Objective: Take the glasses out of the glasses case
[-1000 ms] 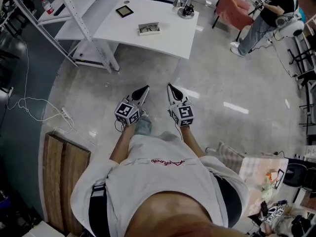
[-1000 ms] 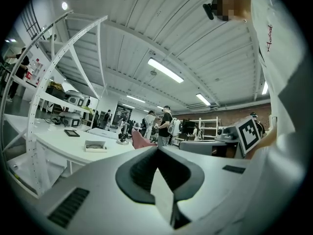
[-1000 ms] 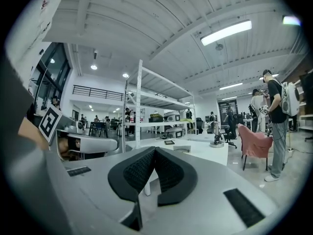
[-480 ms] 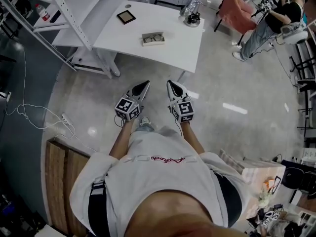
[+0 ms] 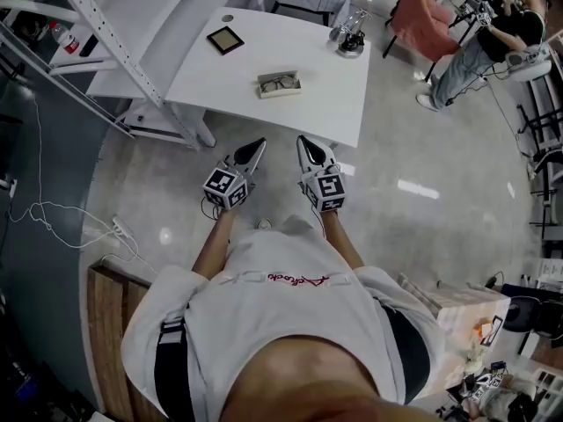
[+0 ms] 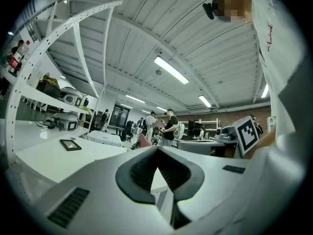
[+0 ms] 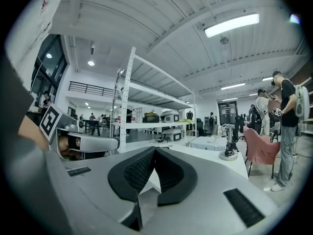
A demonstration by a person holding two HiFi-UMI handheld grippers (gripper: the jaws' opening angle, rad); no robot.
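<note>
An open pale glasses case (image 5: 279, 83) with dark-framed glasses (image 5: 279, 82) inside lies on the white table (image 5: 327, 93), seen in the head view. My left gripper (image 5: 259, 144) and right gripper (image 5: 302, 141) are held side by side over the floor, short of the table's near edge. Both point level toward the table. Each is shut with its tips meeting and nothing between them, as the left gripper (image 6: 157, 149) and the right gripper (image 7: 154, 149) show in their own views. The case is hidden in both gripper views.
On the table also lie a small dark framed tablet (image 5: 226, 39) and a metal stand (image 5: 352, 35). A white shelf rack (image 5: 106, 33) stands left of the table. A pink chair (image 5: 425, 18) and a seated person (image 5: 493, 33) are at the far right. Cables (image 5: 62, 209) trail on the floor.
I have walked toward the table; it and the case have come nearer in the head view. Both grippers moved with me and stayed shut, side by side.
</note>
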